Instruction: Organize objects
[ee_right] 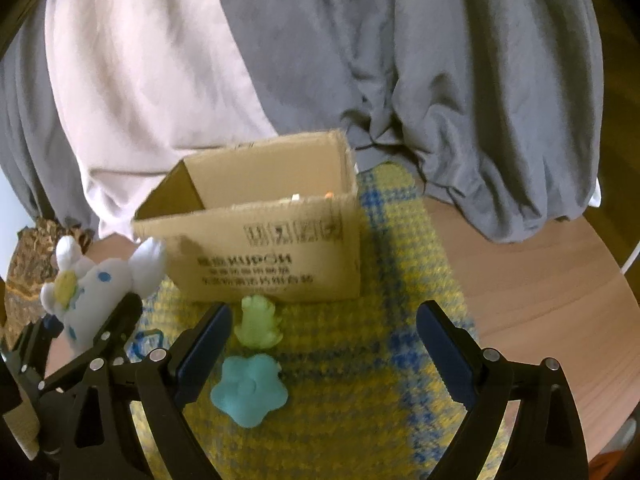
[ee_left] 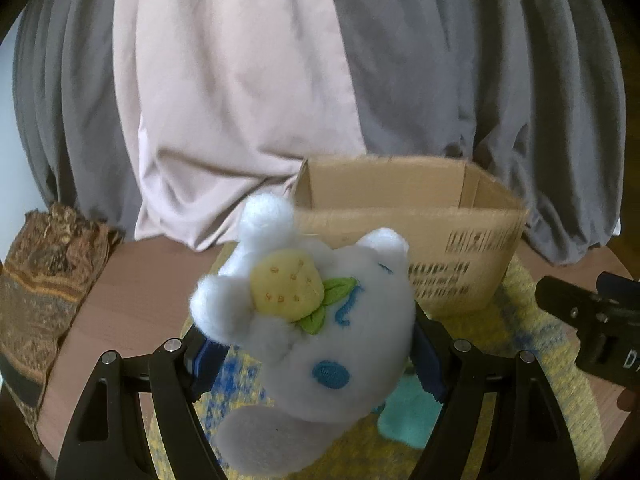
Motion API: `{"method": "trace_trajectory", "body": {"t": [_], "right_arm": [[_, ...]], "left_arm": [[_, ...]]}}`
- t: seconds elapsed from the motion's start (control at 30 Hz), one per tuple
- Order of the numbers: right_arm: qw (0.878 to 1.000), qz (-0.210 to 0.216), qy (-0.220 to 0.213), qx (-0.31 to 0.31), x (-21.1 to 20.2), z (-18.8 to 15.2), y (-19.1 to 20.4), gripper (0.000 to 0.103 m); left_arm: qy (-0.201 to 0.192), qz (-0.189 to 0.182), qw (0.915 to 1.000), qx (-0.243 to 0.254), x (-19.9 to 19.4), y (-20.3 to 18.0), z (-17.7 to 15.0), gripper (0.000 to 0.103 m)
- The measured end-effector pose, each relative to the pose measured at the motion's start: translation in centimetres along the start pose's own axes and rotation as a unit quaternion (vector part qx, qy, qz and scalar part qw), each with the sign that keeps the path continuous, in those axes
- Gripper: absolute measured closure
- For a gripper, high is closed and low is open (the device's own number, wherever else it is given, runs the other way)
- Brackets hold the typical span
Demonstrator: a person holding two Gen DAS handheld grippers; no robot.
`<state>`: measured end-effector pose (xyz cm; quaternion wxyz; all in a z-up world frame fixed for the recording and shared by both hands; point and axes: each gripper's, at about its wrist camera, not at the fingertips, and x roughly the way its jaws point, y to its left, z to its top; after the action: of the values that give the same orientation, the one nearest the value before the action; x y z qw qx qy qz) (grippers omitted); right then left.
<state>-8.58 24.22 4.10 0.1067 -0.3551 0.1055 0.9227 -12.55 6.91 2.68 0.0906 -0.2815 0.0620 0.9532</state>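
Note:
A white plush toy (ee_left: pixel 320 320) with a yellow strawberry on its front and blue markings hangs above the mat, and my left gripper (ee_left: pixel 318 356) is shut on its body. In the right wrist view the same plush toy (ee_right: pixel 92 284) shows at the far left, lifted beside the box. The open cardboard box (ee_right: pixel 260 248) stands on the mat just behind. My right gripper (ee_right: pixel 324 344) is open and holds nothing. It hovers over the mat with a pale green frog toy (ee_right: pixel 258 322) and a teal star-shaped toy (ee_right: pixel 250 388) near its left finger.
A yellow and blue woven mat (ee_right: pixel 360 360) covers part of a round wooden table (ee_right: pixel 540 280). Grey and pink curtains (ee_left: pixel 240 80) hang close behind the box. A brown patterned cloth (ee_left: pixel 40 280) lies at the table's left edge.

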Motion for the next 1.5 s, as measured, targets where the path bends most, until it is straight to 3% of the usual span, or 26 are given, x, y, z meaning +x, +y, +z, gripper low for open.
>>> {"method": "trace_trajectory", "body": {"t": [0.37,0.63,1.13,1.5], "right_arm": [[0.999,-0.013,-0.034,0.011,-1.4,4.8,-1.2,0.009],[0.999,-0.021,-0.04,0.019,-0.6,7.5,-1.6,0.009],[0.999,-0.026,-0.022,0.029,2.4,9.7,-3.0,0.009],[0.999,-0.024,-0.029,0.02,1.6,10.2,-2.7,0.009]], "left_arm": [[-0.046,-0.015,0.9987,0.015,0.1,-1.9,6.6,0.024],[-0.046,-0.031,0.9982,0.022,2.5,-2.6,9.7,0.024],[-0.012,-0.045,0.9986,0.026,7.8,-4.4,11.5,0.022],[0.002,-0.04,0.999,0.017,7.6,-4.1,11.6,0.013]]}}
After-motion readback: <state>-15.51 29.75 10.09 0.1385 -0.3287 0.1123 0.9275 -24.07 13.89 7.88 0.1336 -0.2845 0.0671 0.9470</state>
